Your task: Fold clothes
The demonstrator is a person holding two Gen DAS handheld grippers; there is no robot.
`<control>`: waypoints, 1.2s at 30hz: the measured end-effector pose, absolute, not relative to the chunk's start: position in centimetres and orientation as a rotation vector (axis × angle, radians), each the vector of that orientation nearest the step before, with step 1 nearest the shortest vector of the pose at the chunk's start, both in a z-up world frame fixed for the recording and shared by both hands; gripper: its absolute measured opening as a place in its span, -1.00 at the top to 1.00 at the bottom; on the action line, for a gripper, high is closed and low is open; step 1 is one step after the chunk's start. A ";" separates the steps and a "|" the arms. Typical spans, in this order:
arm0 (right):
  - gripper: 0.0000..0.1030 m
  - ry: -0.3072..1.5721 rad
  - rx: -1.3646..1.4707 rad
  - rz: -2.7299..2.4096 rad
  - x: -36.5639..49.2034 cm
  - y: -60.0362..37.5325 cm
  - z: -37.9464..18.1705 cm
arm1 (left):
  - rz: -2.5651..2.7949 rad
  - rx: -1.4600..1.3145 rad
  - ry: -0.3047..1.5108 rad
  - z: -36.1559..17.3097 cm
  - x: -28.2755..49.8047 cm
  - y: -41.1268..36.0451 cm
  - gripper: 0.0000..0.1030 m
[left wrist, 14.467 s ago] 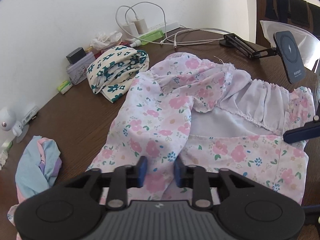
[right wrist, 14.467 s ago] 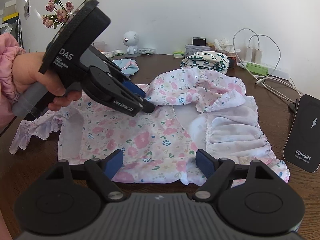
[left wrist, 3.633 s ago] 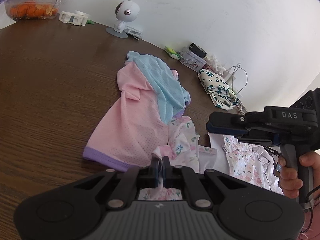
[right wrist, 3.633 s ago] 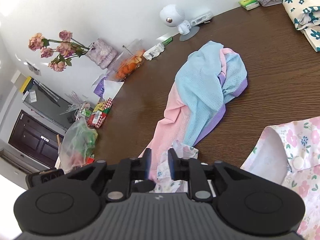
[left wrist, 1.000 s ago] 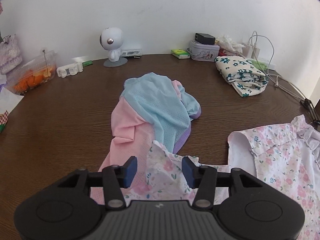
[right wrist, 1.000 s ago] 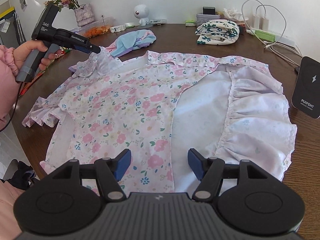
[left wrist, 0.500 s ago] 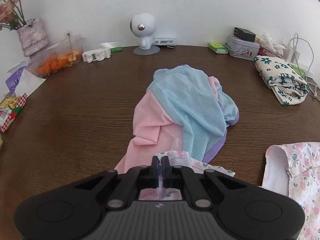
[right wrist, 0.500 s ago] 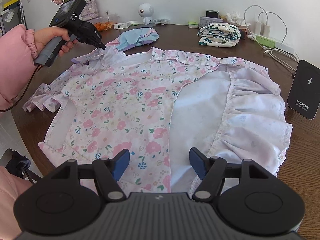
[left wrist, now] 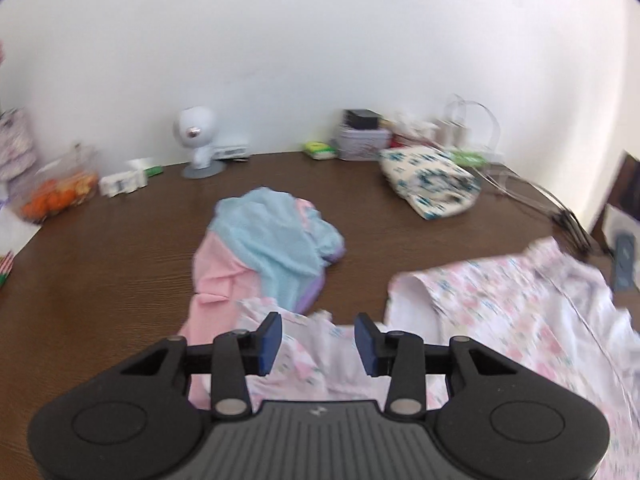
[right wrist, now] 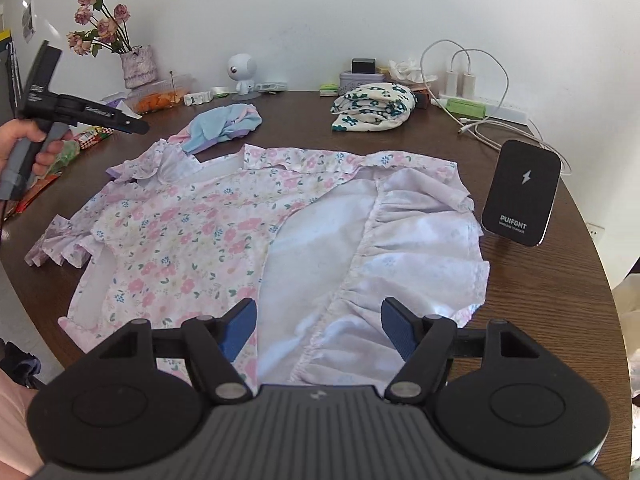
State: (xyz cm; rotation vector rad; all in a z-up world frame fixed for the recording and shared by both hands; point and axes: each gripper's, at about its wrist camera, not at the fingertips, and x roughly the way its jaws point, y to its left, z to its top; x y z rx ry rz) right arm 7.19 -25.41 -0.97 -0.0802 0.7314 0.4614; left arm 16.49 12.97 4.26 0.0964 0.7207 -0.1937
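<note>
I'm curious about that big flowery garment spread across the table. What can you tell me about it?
The floral dress is thin white fabric printed with small pink and blue flowers. It lies spread flat on the brown table, its skirt turned back so the plain white lining and a gathered ruffle show. One frilly sleeve overlaps the pink and blue garment. Nothing grips it.

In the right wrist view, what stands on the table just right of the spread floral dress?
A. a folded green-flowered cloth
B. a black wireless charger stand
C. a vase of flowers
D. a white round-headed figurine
B: the black charger stand stands upright just right of the floral dress, by its ruffled hem.
</note>
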 end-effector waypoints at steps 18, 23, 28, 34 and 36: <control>-0.37 0.750 -0.171 0.485 1.7 -24.6 -3.9 | -0.275 0.240 0.830 -2.1 9.3 6.6 0.81; -0.38 0.701 -0.149 0.489 1.6 -24.8 -2.8 | -0.256 0.209 0.762 -0.6 8.0 6.8 0.33; -0.40 0.644 -0.172 0.542 2.0 -23.8 -0.8 | -0.411 0.217 0.670 1.3 4.6 4.2 0.30; -0.27 0.651 -0.270 0.592 8.7 -21.1 2.9 | -0.574 0.312 0.683 -0.1 2.0 -0.3 0.60; -0.25 0.694 -0.266 0.588 12.5 -20.2 3.5 | -0.592 0.327 0.699 -1.1 1.7 -1.1 0.61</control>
